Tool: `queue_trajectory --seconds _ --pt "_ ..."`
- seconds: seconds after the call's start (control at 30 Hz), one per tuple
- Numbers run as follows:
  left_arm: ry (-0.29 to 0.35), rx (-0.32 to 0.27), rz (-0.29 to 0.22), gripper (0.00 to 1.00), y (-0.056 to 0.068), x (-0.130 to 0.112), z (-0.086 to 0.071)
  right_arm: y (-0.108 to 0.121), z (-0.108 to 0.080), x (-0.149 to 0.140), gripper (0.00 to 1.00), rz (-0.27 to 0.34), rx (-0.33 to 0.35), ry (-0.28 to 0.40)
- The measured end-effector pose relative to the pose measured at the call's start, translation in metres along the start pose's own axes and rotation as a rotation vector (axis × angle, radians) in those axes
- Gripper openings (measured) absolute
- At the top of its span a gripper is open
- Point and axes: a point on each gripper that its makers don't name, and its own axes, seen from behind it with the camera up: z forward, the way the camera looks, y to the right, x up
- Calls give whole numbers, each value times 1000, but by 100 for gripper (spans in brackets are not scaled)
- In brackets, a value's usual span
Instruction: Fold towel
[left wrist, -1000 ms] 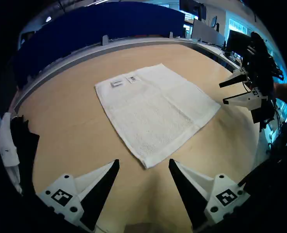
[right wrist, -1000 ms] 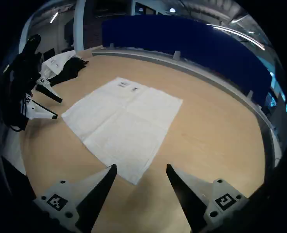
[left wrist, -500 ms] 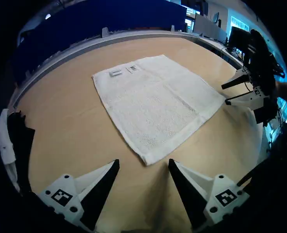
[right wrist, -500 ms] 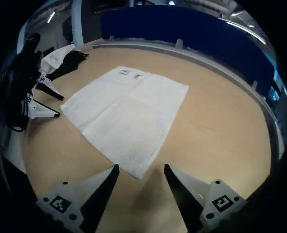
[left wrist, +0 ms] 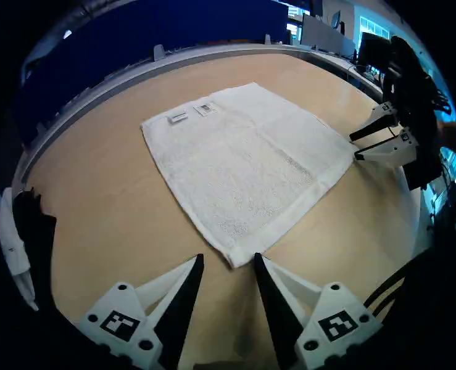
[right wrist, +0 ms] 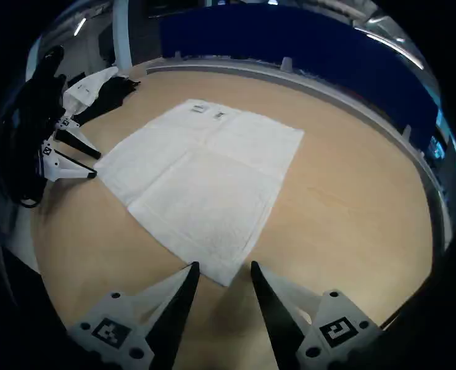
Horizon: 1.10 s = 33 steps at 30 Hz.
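Now the left gripper (left wrist: 226, 258) and right gripper (right wrist: 223, 265), fingers parted, each straddle neighbouring corners of the flat towel (left wrist: 246, 154).

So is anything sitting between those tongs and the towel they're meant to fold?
Nothing visible is. The towel lies flat on the wooden table. The left tongs and the right tongs are both open, each with a towel corner right at its tips.

Setting: open-plan office or lab workspace. Evidence: a wide, curved light-wood bench (left wrist: 104, 185) with a grey edge rail; tall dark-blue fabric partition screens (right wrist: 302, 43) along its far side; dark flat computer monitors (left wrist: 371, 58) beyond one end; long white ceiling strip lights (right wrist: 82, 27).
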Motion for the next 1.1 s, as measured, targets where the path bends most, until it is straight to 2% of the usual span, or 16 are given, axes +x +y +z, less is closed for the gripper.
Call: queue_trajectory --seconds 0.23,0.3,0.6,0.77,0.97,1.1 --pt "0 1 -6 48 1 0 0 -2 3 0 53 7 1 -8" --pt "0 0 -2 40 1 0 0 -2 3 0 49 5 3 -9" --pt "0 1 11 19 3 1 1 -6 2 0 26 -3 6 -19" --pt "-1 -2 -15 10 6 2 -1 -4 2 1 16 4 -3 -22" --pt "-11 -61 -76 9 18 6 -6 0 -2 5 15 -5 -25 -18" --pt "4 -64 -108 9 16 11 -10 1 -8 10 15 -1 -21 -10"
